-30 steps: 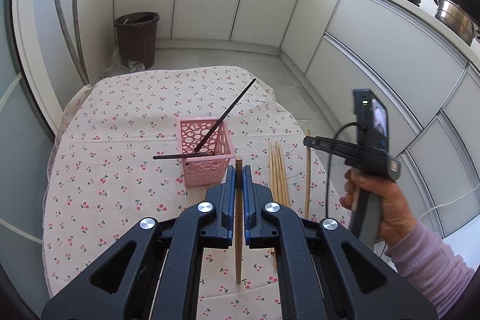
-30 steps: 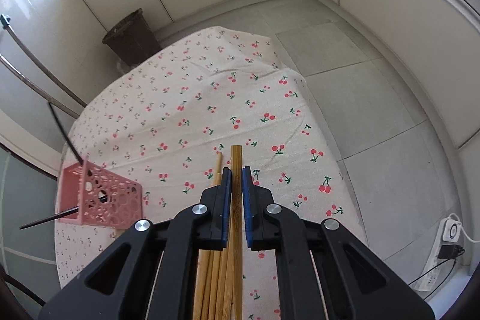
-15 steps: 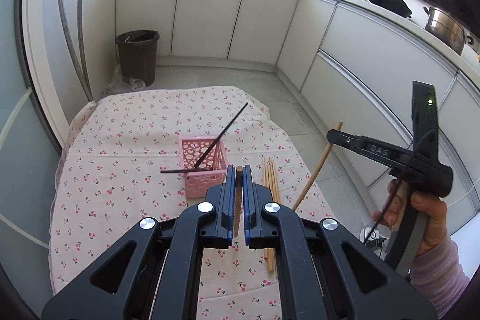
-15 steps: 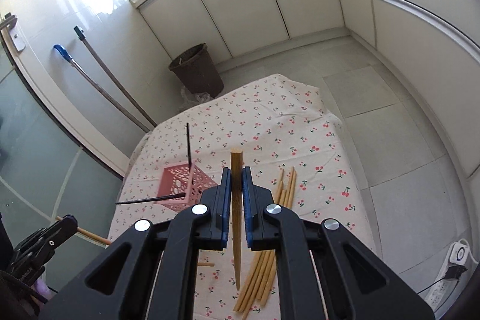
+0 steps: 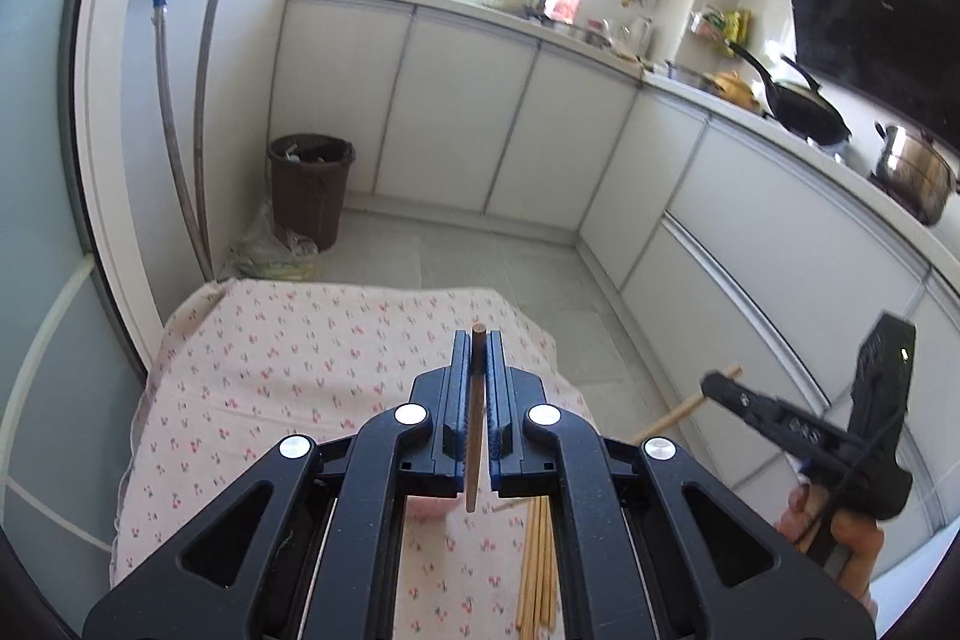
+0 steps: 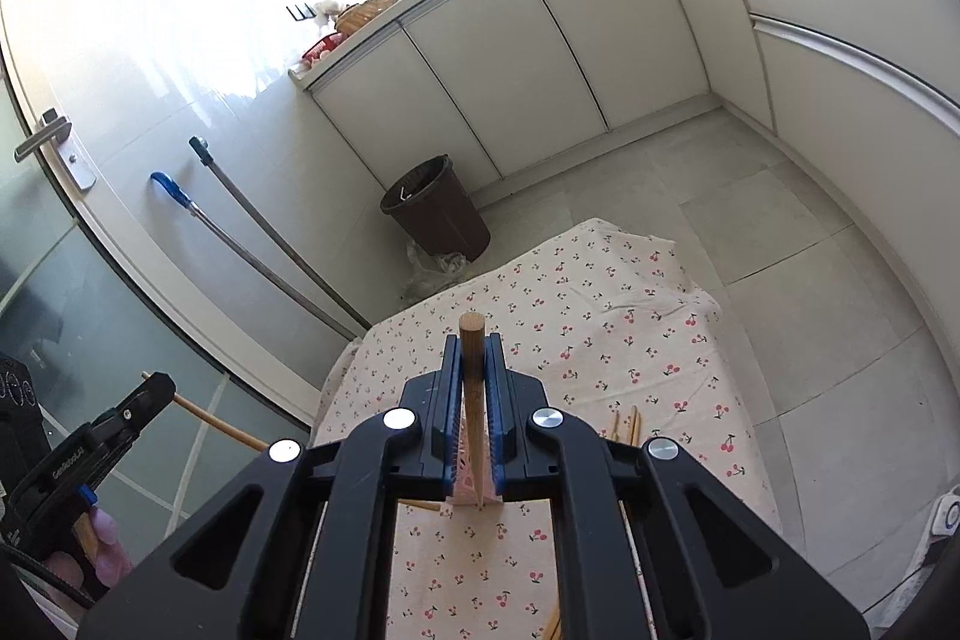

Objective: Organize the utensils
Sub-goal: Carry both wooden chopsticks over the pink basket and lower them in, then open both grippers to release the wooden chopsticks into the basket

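My left gripper (image 5: 478,340) is shut on a wooden chopstick (image 5: 475,436) and holds it high above the cherry-print table (image 5: 312,358). My right gripper (image 6: 471,343) is shut on another wooden chopstick (image 6: 472,388), also raised. Each gripper shows in the other's view: the right one (image 5: 723,382) at the right, the left one (image 6: 157,388) at the left. The pink basket is almost hidden behind the jaws; only a sliver (image 5: 429,508) shows. Several loose chopsticks (image 5: 537,568) lie on the cloth to its right.
A brown waste bin (image 5: 309,187) stands on the floor beyond the table, with mop handles (image 5: 180,130) against the wall. White cabinets (image 5: 480,118) run along the back and right. A power strip (image 6: 947,517) lies on the floor at right.
Both grippers rose and tilted up with their chopsticks, so the basket dropped out of sight behind the jaws. The table now looks smaller and farther below.
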A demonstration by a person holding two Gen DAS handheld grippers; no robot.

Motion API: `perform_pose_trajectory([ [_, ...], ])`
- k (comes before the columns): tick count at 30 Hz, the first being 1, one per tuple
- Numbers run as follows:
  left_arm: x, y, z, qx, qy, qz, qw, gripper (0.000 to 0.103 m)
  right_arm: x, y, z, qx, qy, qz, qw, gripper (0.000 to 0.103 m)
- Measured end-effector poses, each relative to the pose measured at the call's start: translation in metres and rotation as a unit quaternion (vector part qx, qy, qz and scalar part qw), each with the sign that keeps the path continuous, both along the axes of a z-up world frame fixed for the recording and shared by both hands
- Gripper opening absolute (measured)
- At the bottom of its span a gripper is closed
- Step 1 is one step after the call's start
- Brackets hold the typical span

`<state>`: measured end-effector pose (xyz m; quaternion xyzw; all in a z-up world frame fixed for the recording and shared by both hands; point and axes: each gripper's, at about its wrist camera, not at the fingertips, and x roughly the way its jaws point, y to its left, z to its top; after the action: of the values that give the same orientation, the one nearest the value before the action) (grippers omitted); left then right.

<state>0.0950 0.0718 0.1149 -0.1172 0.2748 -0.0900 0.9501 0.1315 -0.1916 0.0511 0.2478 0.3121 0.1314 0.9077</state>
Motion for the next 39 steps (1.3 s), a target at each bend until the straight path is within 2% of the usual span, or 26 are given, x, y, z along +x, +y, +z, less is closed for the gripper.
perform_pose_trajectory([
  [5,0.025,0.011,-0.011,-0.009,0.0,0.037,0.9993,0.004,0.007,-0.001,0.005,0.014,-0.005,-0.001,1.0,0.008],
  [11,0.054,0.021,-0.045,-0.013,0.051,0.049,0.9974,0.006,0.013,0.005,0.011,0.021,-0.011,0.001,1.0,0.008],
  [15,0.045,0.037,-0.042,-0.025,0.047,0.083,0.9951,0.008,0.014,0.013,0.017,0.015,-0.021,-0.001,1.0,0.008],
  [19,0.03,0.052,-0.032,-0.037,0.033,0.114,0.9922,0.022,0.015,0.025,0.025,-0.004,-0.035,-0.006,0.999,0.008],
  [23,0.017,0.065,-0.025,-0.048,0.022,0.13,0.9901,0.025,0.017,0.041,0.032,-0.027,-0.052,-0.015,0.998,0.008],
  [31,0.013,0.068,-0.022,-0.055,0.026,0.123,0.9905,0.028,0.034,0.071,0.025,-0.048,-0.053,-0.02,0.997,0.008],
  [34,0.017,0.062,-0.028,-0.05,0.035,0.111,0.9919,0.028,0.041,0.083,0.015,-0.052,-0.045,-0.011,0.998,0.013],
  [36,0.018,0.056,-0.03,-0.042,0.038,0.101,0.9933,0.028,0.043,0.088,0.01,-0.057,-0.038,-0.005,0.998,0.029],
  [39,0.017,0.048,-0.031,-0.034,0.038,0.087,0.9949,0.028,0.038,0.093,0.01,-0.074,-0.04,0.002,0.996,0.029],
])
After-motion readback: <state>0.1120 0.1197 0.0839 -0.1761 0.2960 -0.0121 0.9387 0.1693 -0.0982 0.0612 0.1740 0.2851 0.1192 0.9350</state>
